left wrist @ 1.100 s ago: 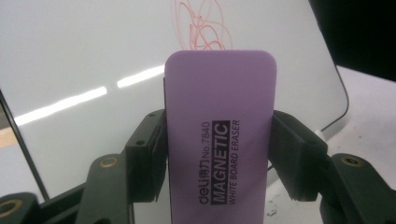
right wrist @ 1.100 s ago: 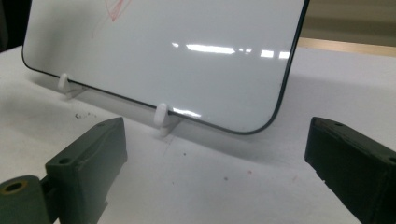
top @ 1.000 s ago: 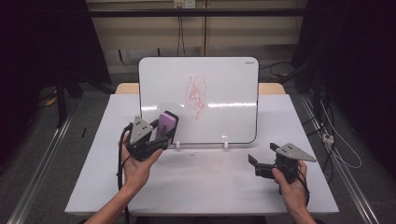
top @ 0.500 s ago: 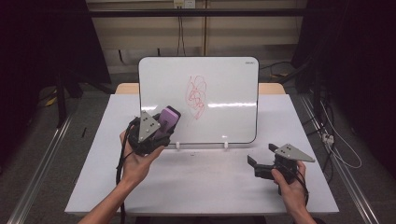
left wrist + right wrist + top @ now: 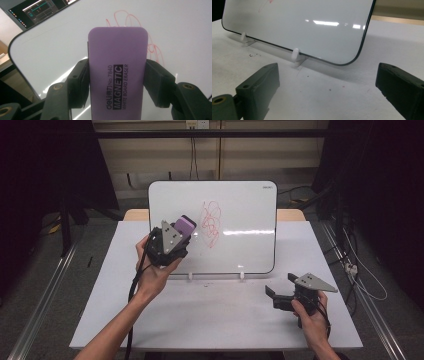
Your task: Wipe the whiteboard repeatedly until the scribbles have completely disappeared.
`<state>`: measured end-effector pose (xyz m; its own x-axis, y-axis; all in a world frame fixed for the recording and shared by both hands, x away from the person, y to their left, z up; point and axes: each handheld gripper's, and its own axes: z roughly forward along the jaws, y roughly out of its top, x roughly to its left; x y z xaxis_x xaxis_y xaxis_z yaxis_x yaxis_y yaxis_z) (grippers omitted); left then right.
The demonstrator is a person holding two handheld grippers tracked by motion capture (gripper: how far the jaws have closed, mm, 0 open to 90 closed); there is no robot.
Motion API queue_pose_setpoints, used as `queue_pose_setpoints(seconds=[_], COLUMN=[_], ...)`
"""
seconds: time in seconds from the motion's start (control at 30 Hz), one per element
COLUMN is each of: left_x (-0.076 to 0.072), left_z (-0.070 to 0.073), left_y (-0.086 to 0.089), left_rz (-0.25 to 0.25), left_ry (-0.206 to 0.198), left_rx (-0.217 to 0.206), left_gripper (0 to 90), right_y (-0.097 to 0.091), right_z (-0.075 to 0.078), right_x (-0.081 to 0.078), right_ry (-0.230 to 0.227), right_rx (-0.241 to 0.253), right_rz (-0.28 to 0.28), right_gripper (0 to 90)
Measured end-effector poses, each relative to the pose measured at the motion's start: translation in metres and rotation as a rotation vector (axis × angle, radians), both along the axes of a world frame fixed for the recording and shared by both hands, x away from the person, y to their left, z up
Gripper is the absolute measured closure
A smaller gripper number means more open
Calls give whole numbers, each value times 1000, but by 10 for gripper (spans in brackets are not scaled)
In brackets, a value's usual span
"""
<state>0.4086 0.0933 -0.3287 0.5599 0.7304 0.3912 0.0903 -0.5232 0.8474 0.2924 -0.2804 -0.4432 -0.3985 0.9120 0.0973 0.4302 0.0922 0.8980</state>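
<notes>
A whiteboard stands tilted on two small white feet at the back of the white table. Red scribbles cover its middle. My left gripper is shut on a purple magnetic whiteboard eraser, held up close to the board just left of the scribbles. In the left gripper view the eraser is clamped between both jaws, with the red scribbles behind it. My right gripper rests low over the table at the front right, open and empty; its view shows the whiteboard lower edge ahead.
The board's white feet stand on the table in front of my right gripper. A wooden surface shows behind the board. Metal rails run along both sides of the table. Dark specks dot the tabletop.
My left gripper has risen and moved right with the eraser, closer to the red scribbles. The right gripper has stayed where it was.
</notes>
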Motion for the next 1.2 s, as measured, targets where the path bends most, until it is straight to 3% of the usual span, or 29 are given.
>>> queue_pose_setpoints(seconds=[0.4, 0.83, 1.17, 1.2], left_x=[27, 68, 79, 80], left_z=[8, 26, 22, 20], left_y=[-20, -29, -44, -45], left_rz=[22, 80, 97, 103], left_ry=[-23, 42, 15, 7], left_rx=[41, 4, 58, 49], left_gripper=[412, 412, 413, 413], right_y=[1, 5, 2, 2], right_z=[0, -1, -1, -1], right_x=[1, 4, 1, 1], right_ry=[1, 11, 13, 12], right_rx=[10, 14, 15, 13], right_rz=[11, 20, 21, 21], right_gripper=[48, 47, 47, 47])
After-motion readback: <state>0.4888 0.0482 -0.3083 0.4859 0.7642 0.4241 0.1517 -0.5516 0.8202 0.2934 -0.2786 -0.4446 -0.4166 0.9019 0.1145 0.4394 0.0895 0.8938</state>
